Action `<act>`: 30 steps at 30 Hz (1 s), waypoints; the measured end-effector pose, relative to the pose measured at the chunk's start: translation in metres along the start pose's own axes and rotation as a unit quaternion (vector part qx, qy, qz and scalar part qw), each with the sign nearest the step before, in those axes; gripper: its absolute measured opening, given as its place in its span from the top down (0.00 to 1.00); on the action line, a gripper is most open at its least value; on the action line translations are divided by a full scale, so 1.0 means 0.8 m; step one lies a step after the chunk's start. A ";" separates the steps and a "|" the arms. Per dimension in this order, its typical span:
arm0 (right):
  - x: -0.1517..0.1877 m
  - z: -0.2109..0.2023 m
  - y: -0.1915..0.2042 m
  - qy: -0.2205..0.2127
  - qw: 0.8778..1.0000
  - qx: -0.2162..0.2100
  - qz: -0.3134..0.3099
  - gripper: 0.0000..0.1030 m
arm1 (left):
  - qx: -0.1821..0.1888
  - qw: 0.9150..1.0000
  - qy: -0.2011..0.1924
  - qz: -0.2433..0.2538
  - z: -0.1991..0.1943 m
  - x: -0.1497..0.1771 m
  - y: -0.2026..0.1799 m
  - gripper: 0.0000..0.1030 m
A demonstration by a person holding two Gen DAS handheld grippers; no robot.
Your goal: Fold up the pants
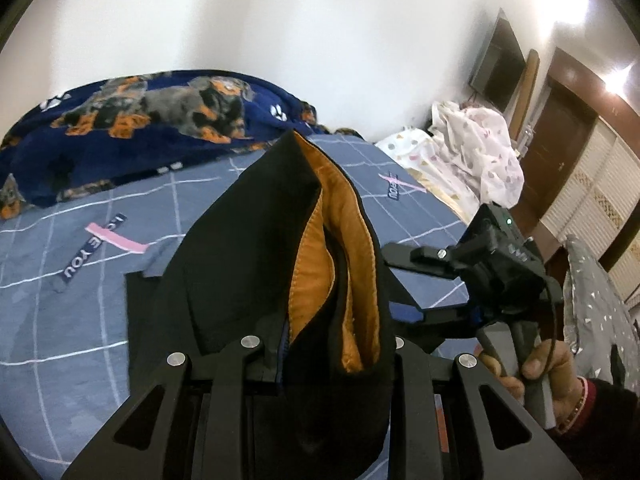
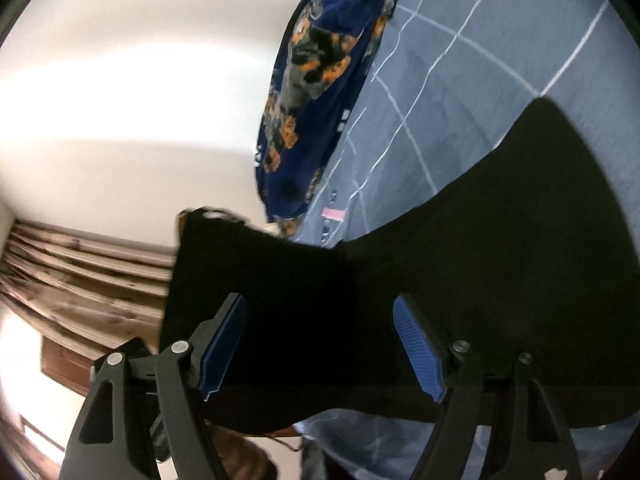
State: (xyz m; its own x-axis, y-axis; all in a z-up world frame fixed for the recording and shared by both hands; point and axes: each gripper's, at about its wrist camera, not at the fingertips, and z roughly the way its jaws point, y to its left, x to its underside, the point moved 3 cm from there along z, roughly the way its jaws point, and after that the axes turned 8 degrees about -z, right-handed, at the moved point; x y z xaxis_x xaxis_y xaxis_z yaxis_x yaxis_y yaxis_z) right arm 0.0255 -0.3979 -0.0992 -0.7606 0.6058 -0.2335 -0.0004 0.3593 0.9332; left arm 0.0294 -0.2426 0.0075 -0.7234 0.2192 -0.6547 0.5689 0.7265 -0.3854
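You are holding the pants (image 1: 248, 248) bunched up in your left claw (image 1: 332, 356), which is pinched together on a thick wad of the black cloth with the orange lining (image 1: 312, 260) gaping open toward the camera. The rest of the garment is draping down from that grip onto the bed (image 1: 80, 280), where a flat black panel is lying on the grey checked sheet.

Your right claw (image 2: 320, 344) is standing wide apart, its blue pads (image 2: 418, 348) on either side of a stretch of black fabric (image 2: 500, 260) without pinching it. From the left wrist view you can see your right hand (image 1: 540, 372) gripping that tool's handle just beside the raised cloth.

Judging by this, you are only partway through the task: the pants are lifted and gathered, not laid out, and no neat crease is showing. How many layers are already doubled over cannot be told, since the black cloth is hiding its own edges. You are likely needing to catch the free edge with the right claw, then lay the garment flat and bring one half over the other.
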 end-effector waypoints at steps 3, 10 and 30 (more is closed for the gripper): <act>-0.002 -0.002 -0.008 -0.005 0.999 -0.029 0.025 0.21 | 0.002 1.000 0.012 0.011 0.021 0.005 -0.012 0.75; -0.004 -0.002 -0.023 -0.005 0.997 -0.046 0.057 0.20 | -0.002 0.999 0.037 0.038 0.057 0.018 -0.030 0.72; 0.002 0.007 -0.043 0.024 0.998 0.005 0.064 0.21 | -0.026 0.998 -0.054 0.005 -0.054 0.001 0.035 0.18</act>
State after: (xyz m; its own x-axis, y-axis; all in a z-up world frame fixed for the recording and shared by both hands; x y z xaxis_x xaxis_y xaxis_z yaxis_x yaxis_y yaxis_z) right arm 0.0279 -0.4048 -0.1332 -0.7844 0.6123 -0.0988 0.1047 0.2877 0.9520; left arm 0.0282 -0.1938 0.0245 -0.6692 0.1574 -0.7262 0.5530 0.7583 -0.3452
